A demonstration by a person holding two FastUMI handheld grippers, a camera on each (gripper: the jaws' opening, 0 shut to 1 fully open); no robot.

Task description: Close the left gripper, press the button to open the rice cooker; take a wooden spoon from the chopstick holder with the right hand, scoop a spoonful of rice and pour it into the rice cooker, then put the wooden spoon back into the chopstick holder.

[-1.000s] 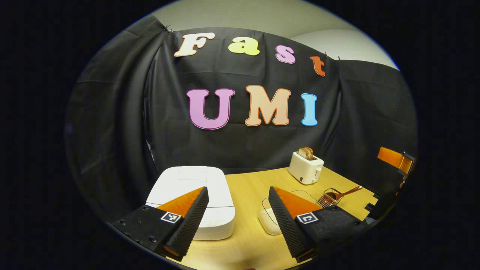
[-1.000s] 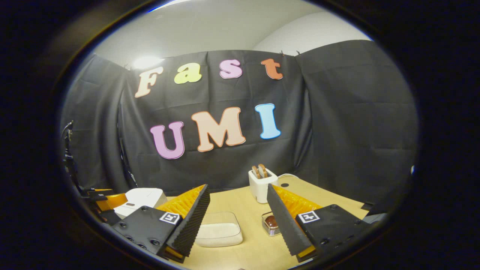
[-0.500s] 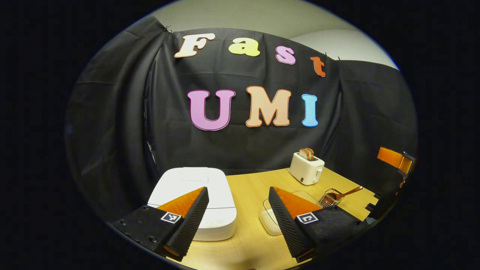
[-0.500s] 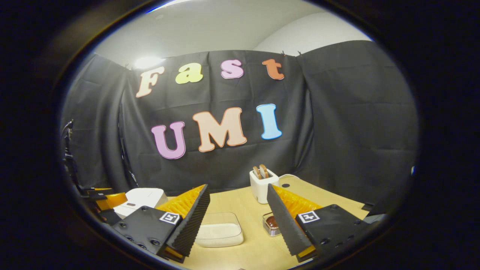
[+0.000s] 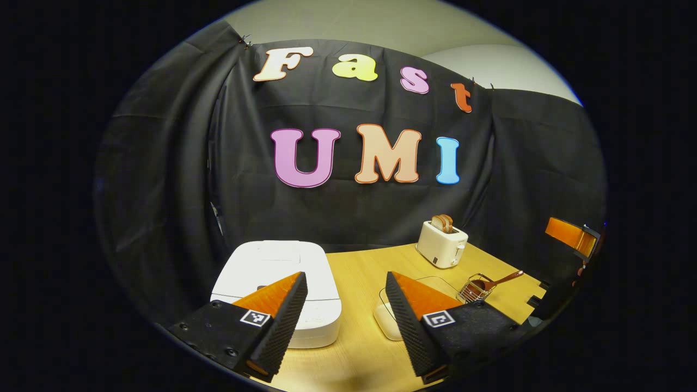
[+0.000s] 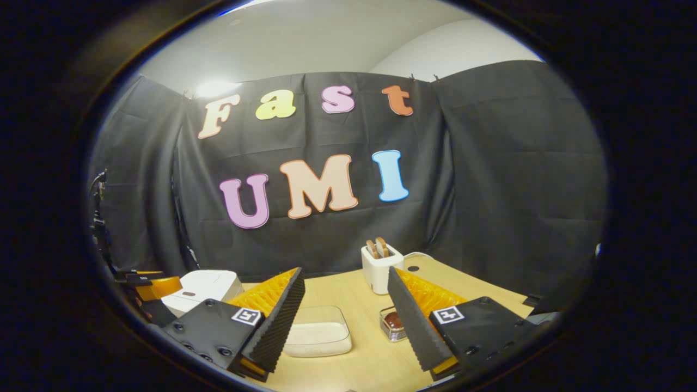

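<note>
The rice cooker (image 5: 277, 288), white and with its lid shut, is set on the wooden table (image 5: 359, 272) at about 7 o'clock in the left gripper view, partly hidden behind one finger of the left gripper (image 5: 344, 316). That gripper is held above the table with its 2 fingers spread wide and nothing between them. At 5 o'clock a clear container of rice (image 5: 387, 318) is seen, partly covered by the other finger. Beyond it, towards 4 o'clock, a wire chopstick holder (image 5: 472, 291) is placed, with the wooden spoon (image 5: 493, 282) lying in it, its handle pointing outward. A white toaster (image 5: 441, 246) with 2 slices of bread stands farther back, near the black cloth wall.

In the right gripper view, the right gripper (image 6: 346, 310) is likewise held wide apart and empty. The container of rice (image 6: 317, 337) is seen between its fingers at 6 o'clock, the chopstick holder (image 6: 393, 324) just beside one finger, the toaster (image 6: 381, 268) behind, and the rice cooker (image 6: 204, 286) at 8 o'clock beside the left gripper (image 6: 152, 288).
</note>
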